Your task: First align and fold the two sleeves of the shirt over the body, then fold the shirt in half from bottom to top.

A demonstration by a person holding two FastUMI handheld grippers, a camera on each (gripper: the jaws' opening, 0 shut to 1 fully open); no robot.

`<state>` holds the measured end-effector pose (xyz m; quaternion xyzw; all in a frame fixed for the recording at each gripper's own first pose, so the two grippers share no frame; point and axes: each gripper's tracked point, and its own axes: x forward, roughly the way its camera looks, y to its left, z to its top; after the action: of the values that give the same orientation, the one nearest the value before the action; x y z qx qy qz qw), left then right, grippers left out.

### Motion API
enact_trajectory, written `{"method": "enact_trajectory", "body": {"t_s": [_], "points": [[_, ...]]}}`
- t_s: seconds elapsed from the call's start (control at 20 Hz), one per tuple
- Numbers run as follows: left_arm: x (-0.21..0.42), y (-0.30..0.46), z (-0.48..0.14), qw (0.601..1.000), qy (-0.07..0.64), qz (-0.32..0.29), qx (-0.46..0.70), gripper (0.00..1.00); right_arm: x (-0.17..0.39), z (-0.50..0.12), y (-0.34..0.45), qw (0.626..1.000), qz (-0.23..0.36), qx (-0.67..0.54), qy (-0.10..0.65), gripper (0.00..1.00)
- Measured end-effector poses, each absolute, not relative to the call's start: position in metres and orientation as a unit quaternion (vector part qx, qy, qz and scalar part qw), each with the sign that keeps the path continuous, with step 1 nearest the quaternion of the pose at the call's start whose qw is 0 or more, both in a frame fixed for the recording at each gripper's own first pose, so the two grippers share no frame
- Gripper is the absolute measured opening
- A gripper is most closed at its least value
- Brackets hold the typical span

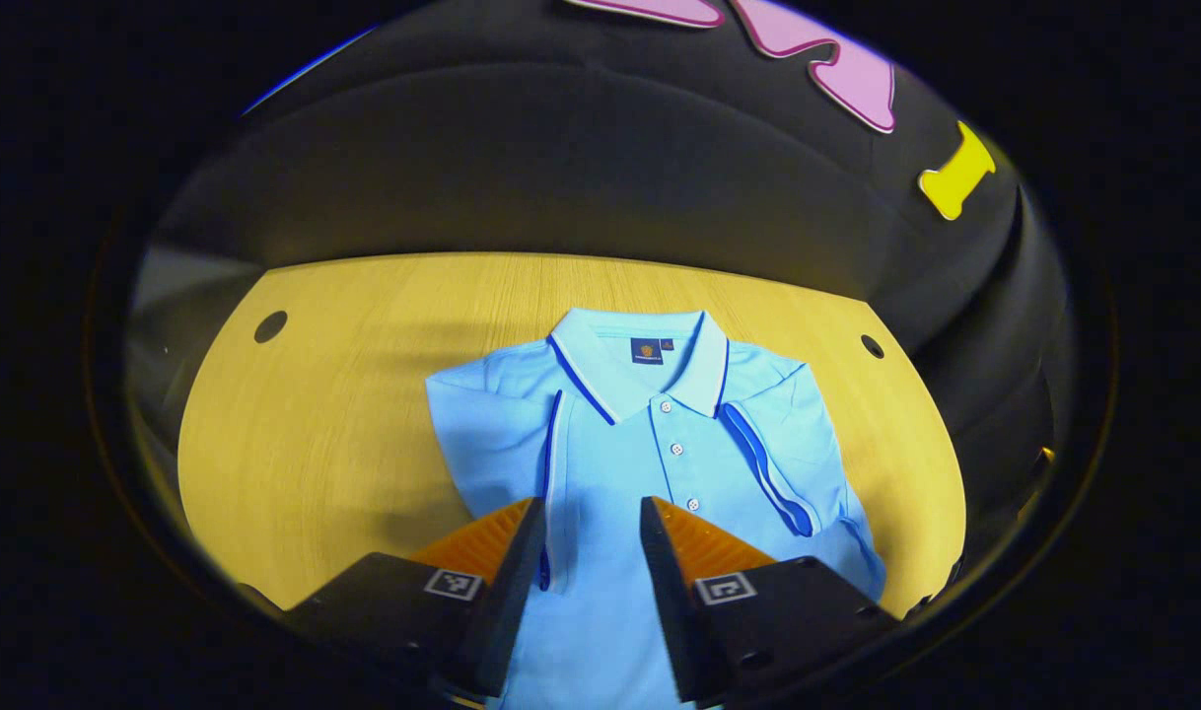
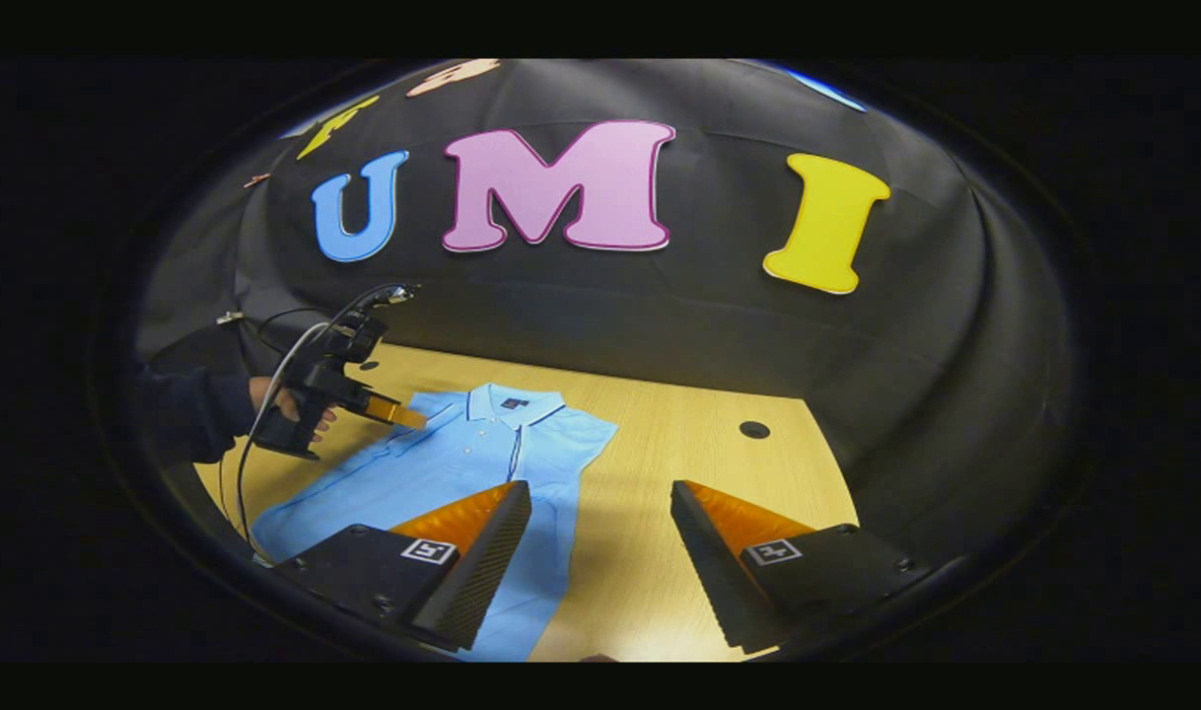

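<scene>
In the left gripper view, a broad strip of bare wood-grain surface point(image 1: 344, 414) lay open to the left of the shirt point(image 1: 640, 434), curving up to its far edge with a small dark round hole point(image 1: 270, 326) near the left corner. The pale blue polo shirt lay flat at the middle of the surface, collar toward the far edge, its knit cloth smooth, with darker blue piping along collar and placket and a row of small pale buttons. Both sleeves lay folded in over the body, their trimmed cuffs running as slanted lines on either side of the placket. The left hand-held gripper point(image 1: 593, 523) hung above the shirt's lower chest with its ribbed, wedge-shaped fingers spread apart and nothing between them. To the shirt's right only a narrow margin of wood remained, with another hole point(image 1: 872, 346) near that corner. In the right gripper view, the left hand-held gripper showed farther off, held by a hand point(image 2: 290, 402) in a dark sleeve over the shirt's shoulder. The right hand-held gripper point(image 2: 600, 508) stood spread wide, one finger above the shirt's side edge, the other above bare wood, with open surface stretching to the right.
</scene>
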<state>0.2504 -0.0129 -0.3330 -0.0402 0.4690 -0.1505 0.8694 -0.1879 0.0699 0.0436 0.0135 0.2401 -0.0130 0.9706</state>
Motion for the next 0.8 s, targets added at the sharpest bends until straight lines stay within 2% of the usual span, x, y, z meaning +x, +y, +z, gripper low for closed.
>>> {"method": "enact_trajectory", "body": {"t_s": [0.1,0.15,0.2,0.45,0.8], "points": [[0.242,-0.008,-0.322,0.877,0.458,-0.14,-0.043,0.94,-0.187,0.043,0.074,0.971,-0.004,0.013,0.238,0.9],[0.238,-0.006,-0.317,0.881,0.452,-0.135,-0.043,0.89,-0.187,0.042,0.075,0.972,0.0,0.012,0.237,0.9],[0.231,-0.001,-0.311,0.885,0.446,-0.127,-0.039,0.96,-0.188,0.041,0.076,0.972,0.005,0.013,0.236,0.9],[0.189,0.019,-0.277,0.903,0.416,-0.107,-0.025,0.98,-0.202,0.029,0.079,0.97,0.018,0.011,0.244,0.91],[0.108,0.055,-0.267,0.899,0.427,-0.099,-0.017,0.98,-0.25,0.0,0.089,0.96,-0.001,0.015,0.28,0.9]]}}
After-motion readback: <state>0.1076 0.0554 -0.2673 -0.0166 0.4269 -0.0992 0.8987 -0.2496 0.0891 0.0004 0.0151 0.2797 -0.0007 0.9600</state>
